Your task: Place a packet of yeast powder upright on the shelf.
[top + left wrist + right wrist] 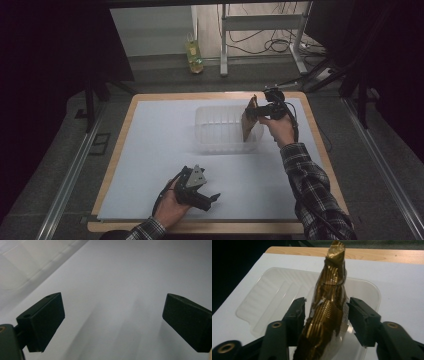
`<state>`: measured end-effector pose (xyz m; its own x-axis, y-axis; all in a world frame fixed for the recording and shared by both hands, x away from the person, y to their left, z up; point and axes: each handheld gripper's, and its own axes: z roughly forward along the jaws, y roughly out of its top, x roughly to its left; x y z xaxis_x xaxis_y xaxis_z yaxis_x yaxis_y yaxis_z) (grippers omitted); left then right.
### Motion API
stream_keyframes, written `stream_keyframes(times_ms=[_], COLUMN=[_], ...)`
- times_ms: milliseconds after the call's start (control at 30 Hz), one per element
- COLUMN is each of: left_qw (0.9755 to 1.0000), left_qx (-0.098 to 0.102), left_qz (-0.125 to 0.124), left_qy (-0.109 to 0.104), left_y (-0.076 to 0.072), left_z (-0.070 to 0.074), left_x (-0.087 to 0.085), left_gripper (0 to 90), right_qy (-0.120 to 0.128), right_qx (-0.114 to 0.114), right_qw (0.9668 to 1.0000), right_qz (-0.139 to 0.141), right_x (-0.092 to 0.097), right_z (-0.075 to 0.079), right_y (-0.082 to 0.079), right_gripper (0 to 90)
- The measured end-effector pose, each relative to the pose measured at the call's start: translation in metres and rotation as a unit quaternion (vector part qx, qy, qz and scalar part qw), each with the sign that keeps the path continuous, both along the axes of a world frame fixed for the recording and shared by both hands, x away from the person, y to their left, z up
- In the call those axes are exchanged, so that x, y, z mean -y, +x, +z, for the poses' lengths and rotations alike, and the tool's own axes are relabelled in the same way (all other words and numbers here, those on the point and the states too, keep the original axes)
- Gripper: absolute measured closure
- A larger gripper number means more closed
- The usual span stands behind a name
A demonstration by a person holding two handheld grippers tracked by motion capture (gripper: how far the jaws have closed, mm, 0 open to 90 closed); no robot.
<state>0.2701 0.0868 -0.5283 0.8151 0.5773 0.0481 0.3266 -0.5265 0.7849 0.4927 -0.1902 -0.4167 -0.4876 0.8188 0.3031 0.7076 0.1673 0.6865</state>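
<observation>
Gold packet point(328, 312), crinkled and ribbed, foil-like, sits between the two black jaws of the right gripper point(325, 315). Jaws stand on either side of it; the left one touches the wrapper, the right one sits just beside its edge, so whether the pinch is firm I cannot tell. Packet rises upright past the jaw tips, its top end twisted and bent.

Beyond and below that gripper: a clear plastic tray point(274, 292), ribbed floor, rounded corners, lying on a white sheet point(402, 290). From the high view, the right gripper point(257, 112) holds the packet point(248, 121) over the tray's point(220, 127) near-right part, lower edge of the packet about level with the rim. Touching or clear of it: cannot tell.

Left gripper point(212, 200) low over the white sheet point(160, 145), well apart from the tray, hand point(170, 207) wrapped round its body. Its jaws are spread wide with bare sheet point(112, 290) between them.

Wooden tabletop point(125, 130) edge shows around the sheet. Yellowish bottle point(194, 54) stands on the floor beyond the table.
</observation>
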Motion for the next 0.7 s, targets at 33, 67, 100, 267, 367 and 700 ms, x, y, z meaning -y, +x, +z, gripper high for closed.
stream_keyframes(times_ms=[33, 67, 100, 267, 367, 700], left_qw=[1.0, 1.0, 1.0, 1.0, 0.9999, 0.9996], left_qx=[0.0, 0.0, 0.0, -0.002, -0.013, -0.017], left_qz=[0.0, 0.002, 0.003, 0.003, -0.003, -0.003], left_qy=[-0.001, -0.002, -0.003, -0.005, -0.009, -0.021], left_y=[0.0, 0.0, 0.0, 0.001, 0.001, 0.002], left_z=[0.0, 0.0, 0.0, 0.0, 0.001, 0.003], left_x=[0.0, -0.001, -0.001, -0.001, -0.002, -0.005], left_gripper=[3.7, 3.7, 3.5, 3.3, 3.8, 4.0], right_qy=[-0.003, -0.006, -0.008, -0.012, -0.014, -0.019], right_qx=[0.002, 0.004, 0.005, 0.011, 0.015, 0.034], right_qw=[1.0, 1.0, 0.9999, 0.9996, 0.9994, 0.9985], right_qz=[0.002, 0.003, 0.005, 0.022, 0.026, 0.04], right_x=[0.0, 0.0, 0.001, 0.0, -0.001, 0.001], right_z=[0.0, 0.001, 0.001, -0.003, -0.003, 0.0], right_y=[-0.001, -0.001, -0.002, -0.007, -0.008, -0.017], right_gripper=[44.7, 43.3, 41.9, 34.9, 33.6, 27.2])
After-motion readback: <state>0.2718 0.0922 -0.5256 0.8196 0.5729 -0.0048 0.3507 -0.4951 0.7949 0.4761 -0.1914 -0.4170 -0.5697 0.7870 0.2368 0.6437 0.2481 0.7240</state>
